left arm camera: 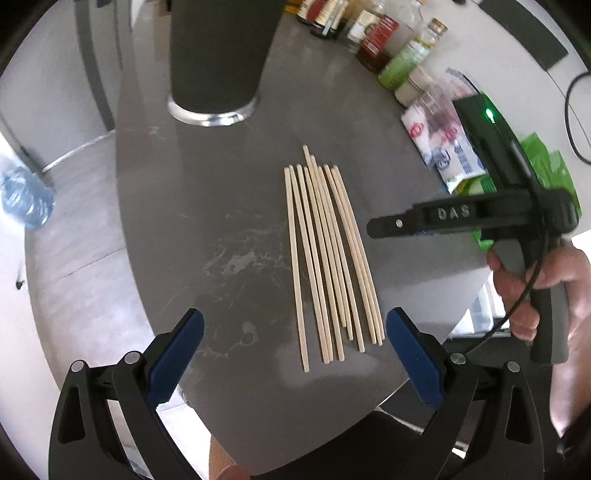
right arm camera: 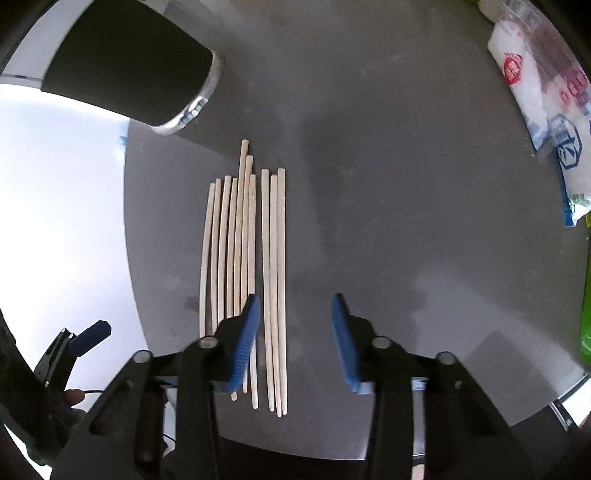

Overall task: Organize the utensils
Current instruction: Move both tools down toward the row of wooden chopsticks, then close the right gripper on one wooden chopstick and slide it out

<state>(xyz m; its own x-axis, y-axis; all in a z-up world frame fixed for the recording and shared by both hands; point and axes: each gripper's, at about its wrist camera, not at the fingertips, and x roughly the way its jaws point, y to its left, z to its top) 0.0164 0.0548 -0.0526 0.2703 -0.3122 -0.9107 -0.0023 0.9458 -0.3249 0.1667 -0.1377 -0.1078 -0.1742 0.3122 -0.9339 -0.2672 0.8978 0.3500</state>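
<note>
Several pale wooden chopsticks (left arm camera: pixel 325 254) lie side by side on the dark grey table (left arm camera: pixel 207 206); they also show in the right wrist view (right arm camera: pixel 243 266). A tall black cup with a silver base (left arm camera: pixel 218 59) stands beyond them, also in the right wrist view (right arm camera: pixel 133 62). My left gripper (left arm camera: pixel 295 354) is open and empty, above the near ends of the chopsticks. My right gripper (right arm camera: pixel 293 339) is open and empty, its left finger over the chopsticks. In the left wrist view it (left arm camera: pixel 384 225) sits right of the chopsticks.
Bottles and jars (left arm camera: pixel 373 33) line the far edge of the table. White plastic bags (left arm camera: pixel 443 144) and green packaging (left arm camera: pixel 550 162) lie at the right, the bags also in the right wrist view (right arm camera: pixel 543 96). A water bottle (left arm camera: pixel 22 199) is off the table at left.
</note>
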